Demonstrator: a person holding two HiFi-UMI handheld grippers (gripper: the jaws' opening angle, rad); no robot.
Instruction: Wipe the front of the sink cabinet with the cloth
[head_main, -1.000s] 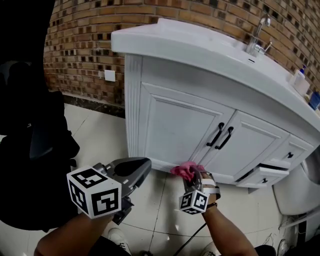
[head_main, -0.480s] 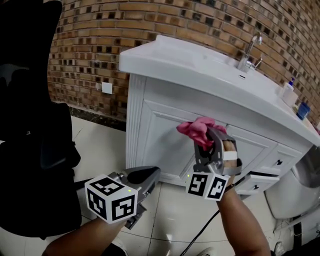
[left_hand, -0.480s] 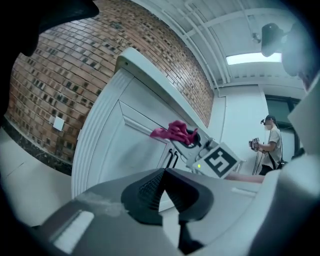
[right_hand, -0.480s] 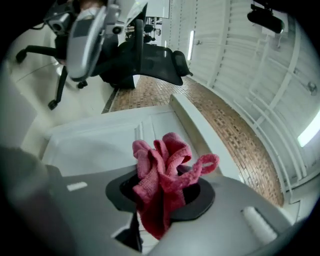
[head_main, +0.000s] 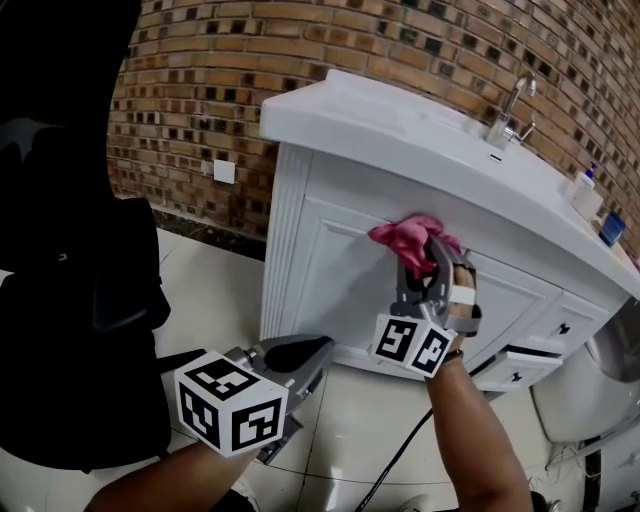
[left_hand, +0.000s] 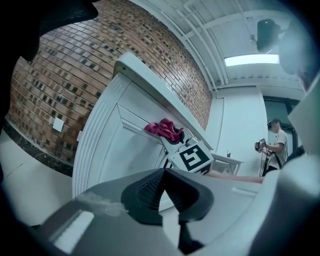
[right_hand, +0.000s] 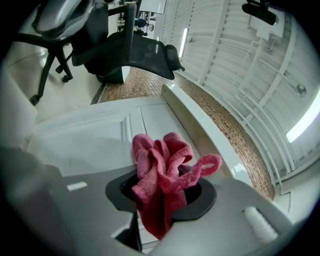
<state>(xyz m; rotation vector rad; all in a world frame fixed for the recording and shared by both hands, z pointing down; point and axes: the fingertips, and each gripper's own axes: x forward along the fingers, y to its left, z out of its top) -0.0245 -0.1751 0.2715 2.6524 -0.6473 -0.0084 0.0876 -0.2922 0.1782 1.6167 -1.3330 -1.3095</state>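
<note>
A white sink cabinet (head_main: 340, 270) with panelled doors stands against a brick wall. My right gripper (head_main: 422, 262) is shut on a bunched pink cloth (head_main: 408, 238) and holds it against the top edge of the left door panel, just under the countertop. In the right gripper view the pink cloth (right_hand: 162, 176) bulges out between the jaws, with the cabinet front (right_hand: 90, 137) right behind it. My left gripper (head_main: 300, 355) hangs low near the floor, left of the cabinet, shut and empty. In the left gripper view its jaws (left_hand: 164, 184) meet, and the pink cloth (left_hand: 162, 129) shows beyond.
A basin with a chrome tap (head_main: 510, 108) and bottles (head_main: 585, 192) sits on the countertop. A lower drawer (head_main: 520, 365) at the right stands slightly open. A black office chair (head_main: 80, 290) fills the left. A toilet (head_main: 590, 385) is at far right. A wall socket (head_main: 225, 171) sits low on the brick.
My right gripper has lifted the pink cloth from the cabinet's bottom edge up to the top of the left door panel. The left gripper stayed low.
</note>
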